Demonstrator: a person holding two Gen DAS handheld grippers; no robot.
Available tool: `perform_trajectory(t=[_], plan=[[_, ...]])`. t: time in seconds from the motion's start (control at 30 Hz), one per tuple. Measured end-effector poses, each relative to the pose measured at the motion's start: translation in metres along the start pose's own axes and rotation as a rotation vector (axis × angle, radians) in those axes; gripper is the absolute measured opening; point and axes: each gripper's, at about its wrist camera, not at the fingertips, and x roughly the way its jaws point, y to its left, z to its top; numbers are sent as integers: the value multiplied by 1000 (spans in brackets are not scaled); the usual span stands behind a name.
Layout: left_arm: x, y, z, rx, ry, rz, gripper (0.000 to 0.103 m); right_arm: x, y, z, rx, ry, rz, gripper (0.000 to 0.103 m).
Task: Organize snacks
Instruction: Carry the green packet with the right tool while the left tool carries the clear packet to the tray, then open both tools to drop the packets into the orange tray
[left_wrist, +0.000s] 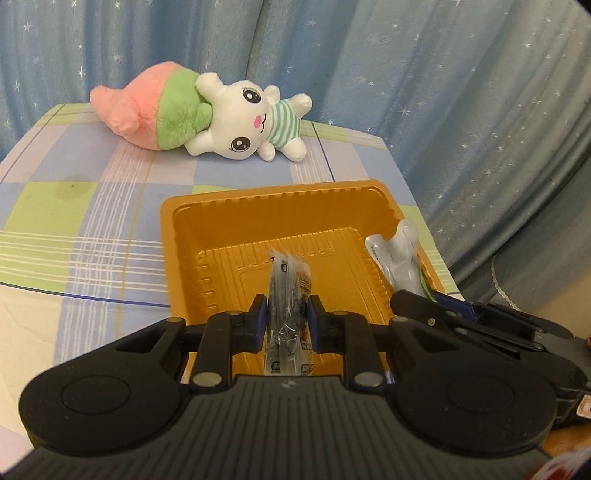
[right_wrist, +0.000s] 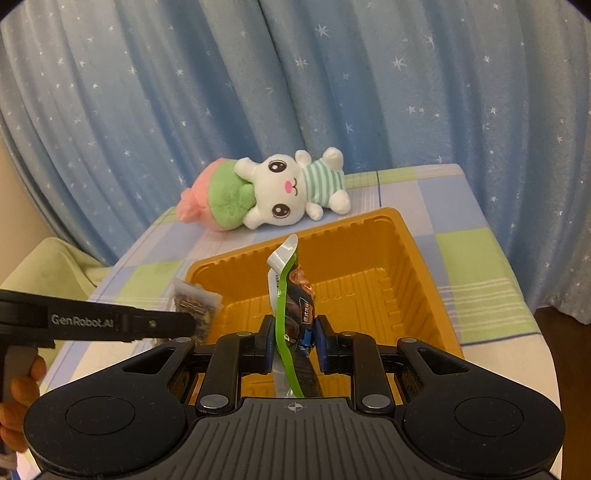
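Note:
An orange plastic tray (left_wrist: 229, 236) (right_wrist: 417, 280) lies on the checked tablecloth with nothing lying on its ribbed floor. My left gripper (left_wrist: 289, 310) is shut on a clear snack packet (left_wrist: 290, 291) with dark print, held upright above the tray's near part. From the right wrist view that same packet (right_wrist: 197, 301) shows at the tray's left corner, with the left gripper's fingers (right_wrist: 162, 325) around it. My right gripper (right_wrist: 294, 334) is shut on a snack packet with a green edge and silver top (right_wrist: 284, 291), upright over the tray; it shows as a silvery packet (left_wrist: 397, 258) at the tray's right rim.
A plush rabbit with a pink and green hat (left_wrist: 221, 114) (right_wrist: 280, 192) lies on the table behind the tray. Blue star-print curtains (left_wrist: 443, 92) hang close behind and to the right. The table edge (right_wrist: 495, 229) drops off at the right. A person's hand (right_wrist: 18, 391) holds the left gripper.

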Motion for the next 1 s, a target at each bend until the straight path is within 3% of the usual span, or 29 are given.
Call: perform_trajectory(t=[0.57, 0.77, 1.0], plan=[[65, -22, 2, -78, 79, 10, 21, 26, -33, 7, 49, 36, -30, 23], [62, -19, 4, -91, 71, -2, 21, 26, -35, 8, 61, 34, -21, 23], [44, -6, 5, -47, 55, 43, 25, 30, -34, 10, 56, 46, -12, 23]])
